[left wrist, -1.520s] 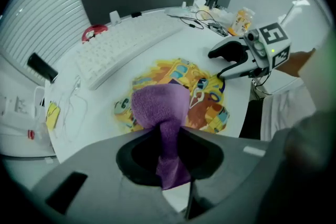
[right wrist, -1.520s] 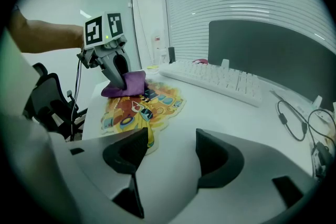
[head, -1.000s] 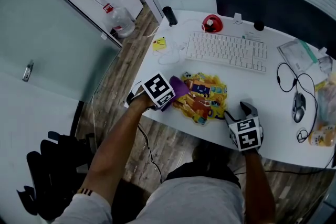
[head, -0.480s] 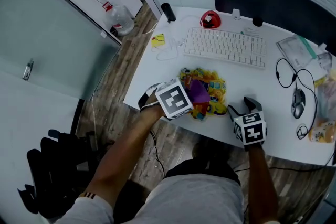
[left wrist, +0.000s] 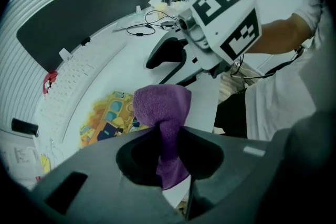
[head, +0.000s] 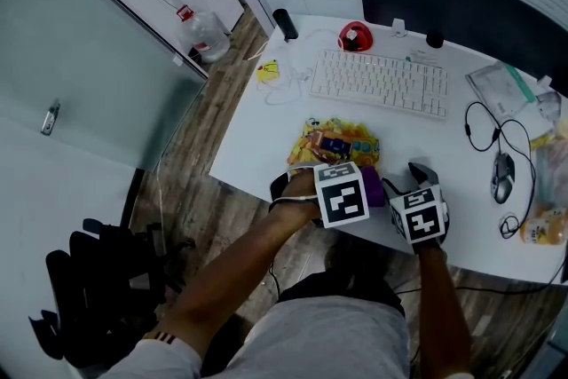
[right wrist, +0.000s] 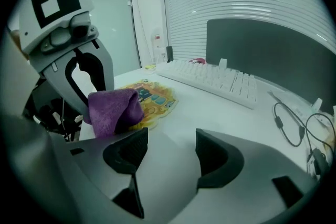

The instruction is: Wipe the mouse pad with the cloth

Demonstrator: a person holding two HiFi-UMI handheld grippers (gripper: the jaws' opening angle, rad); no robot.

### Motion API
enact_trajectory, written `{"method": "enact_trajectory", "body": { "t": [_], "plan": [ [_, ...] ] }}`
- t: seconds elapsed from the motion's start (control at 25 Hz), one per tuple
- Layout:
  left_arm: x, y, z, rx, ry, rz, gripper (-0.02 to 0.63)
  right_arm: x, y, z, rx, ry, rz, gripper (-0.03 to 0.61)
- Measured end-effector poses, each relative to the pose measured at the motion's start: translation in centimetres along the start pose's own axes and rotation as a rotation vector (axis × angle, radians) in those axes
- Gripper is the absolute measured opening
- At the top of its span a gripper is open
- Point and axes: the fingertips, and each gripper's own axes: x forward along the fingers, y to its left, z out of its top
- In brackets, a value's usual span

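Note:
A yellow mouse pad [head: 335, 144] with a colourful cartoon print lies on the white desk [head: 266, 138], in front of the keyboard. My left gripper [head: 368, 191] is shut on a purple cloth [left wrist: 161, 115], which bulges out past its jaws at the pad's near right corner. The cloth [right wrist: 111, 110] and pad [right wrist: 152, 97] also show in the right gripper view. My right gripper [head: 417, 177] stands open just right of the left one, over bare desk, with nothing between its jaws. The left gripper view shows the pad [left wrist: 107, 118] beyond the cloth.
A white keyboard [head: 380, 82] lies behind the pad, with a red object [head: 355, 36] and a dark monitor [head: 461, 4] further back. A mouse [head: 502, 175] with its cable and plastic bags [head: 510, 89] sit at the right. The desk's front edge runs just below both grippers.
My left gripper has swept the purple cloth from the pad's left side across to its near right corner, ending beside the right gripper. The right gripper has barely moved.

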Motion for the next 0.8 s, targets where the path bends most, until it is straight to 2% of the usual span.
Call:
{"method": "enact_trajectory", "body": {
  "t": [0.32, 0.6, 0.8],
  "plan": [
    [1.5, -0.5, 0.6, 0.006, 0.026, -0.038, 0.081, 0.1, 0.3, -0.3, 0.008, 0.003, 0.009, 0.247],
    [1.4, 0.1, -1.1, -0.067, 0.008, -0.071, 0.081, 0.2, 0.2, -0.2, 0.01, -0.002, 0.01, 0.247],
    [-0.1, 3.0, -4.3, -0.121, -0.011, -0.003, 0.081, 0.2, -0.1, -0.5, 0.0, 0.004, 0.002, 0.247]
  ]
}}
